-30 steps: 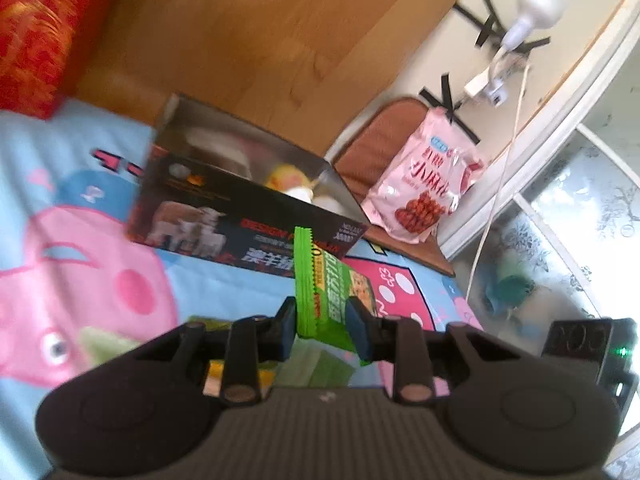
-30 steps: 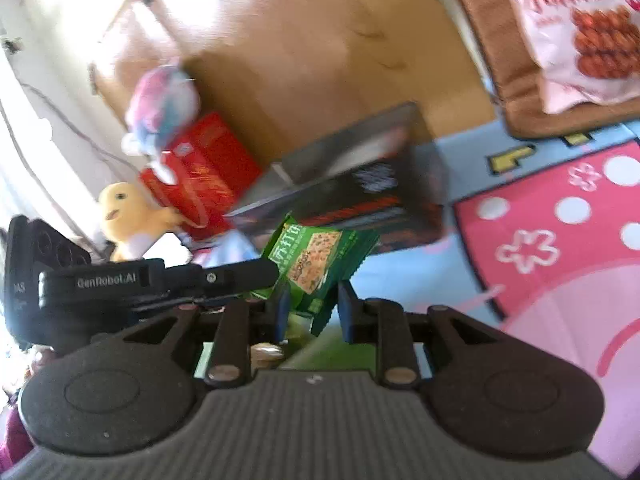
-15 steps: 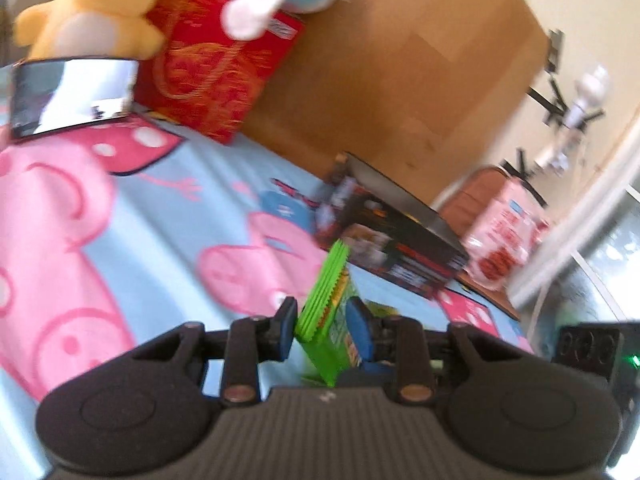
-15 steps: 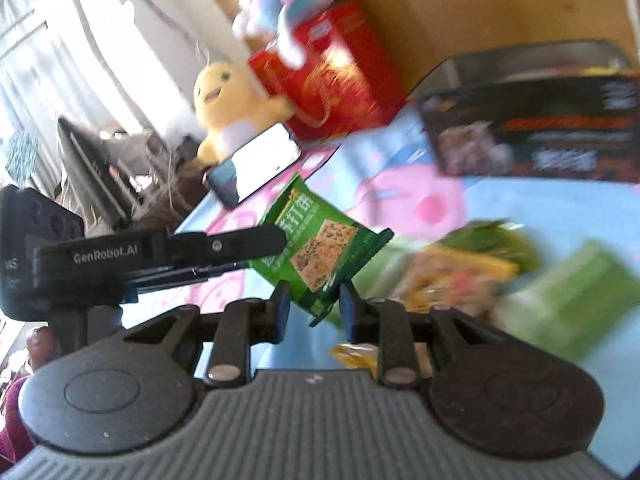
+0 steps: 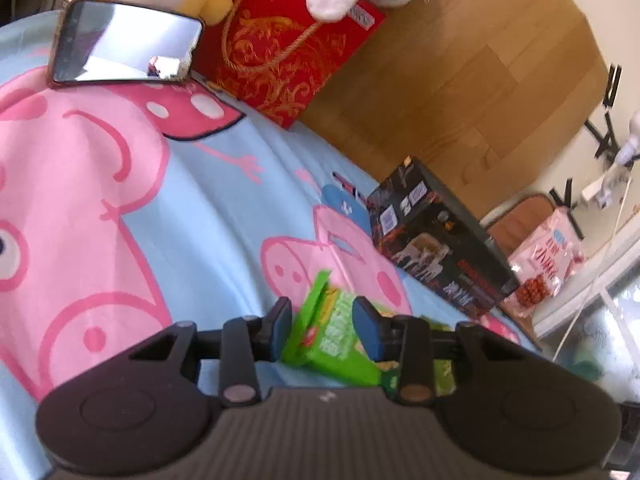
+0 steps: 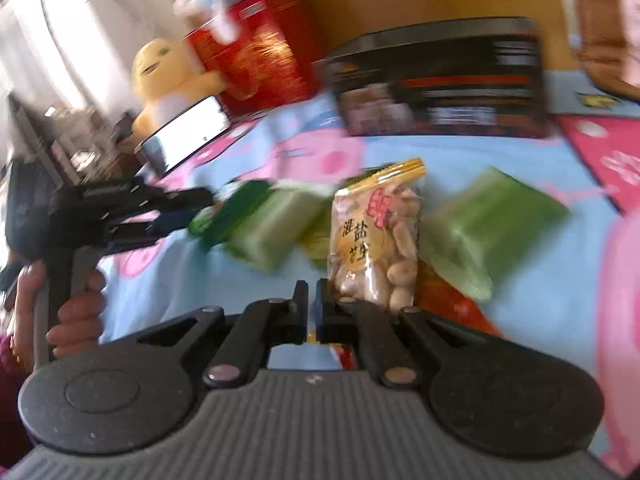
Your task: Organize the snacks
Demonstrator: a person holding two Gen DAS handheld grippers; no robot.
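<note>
**Snack packs on the cartoon blanket, left tongs loosening, right tongs clenched empty**

On the pig-print blanket [image 5: 224, 216], near its front edge, a loose pile of snacks sits: a clear peanut bag [image 6: 376, 236] with a yellow top strip, a blurred green pack [image 6: 492, 228] just right of it, another pale green pack [image 6: 276, 228] to its left, something orange-red [image 6: 452, 300] poking out below.

Left gripper [image 5: 322, 326]: jaws opening, a green cracker pack [image 5: 332, 336] between them; the right pad looks touching it, the left pad just clear. In the right wrist view it comes in from the left, a hand [image 6: 76, 312] on its handle.

Right gripper [image 6: 312, 300]: clenched, fingers nearly together, nothing between them, just left of the peanut bag's lower end.

Dark open box [image 5: 436, 248] stands toward the blanket's far edge by the wood board. Red gift bag [image 5: 288, 40], yellow plush [image 6: 168, 76] and a phone [image 5: 124, 40] sit at the far left corner. Pink snack bag [image 5: 548, 264] lies off the blanket, on a brown mat.
</note>
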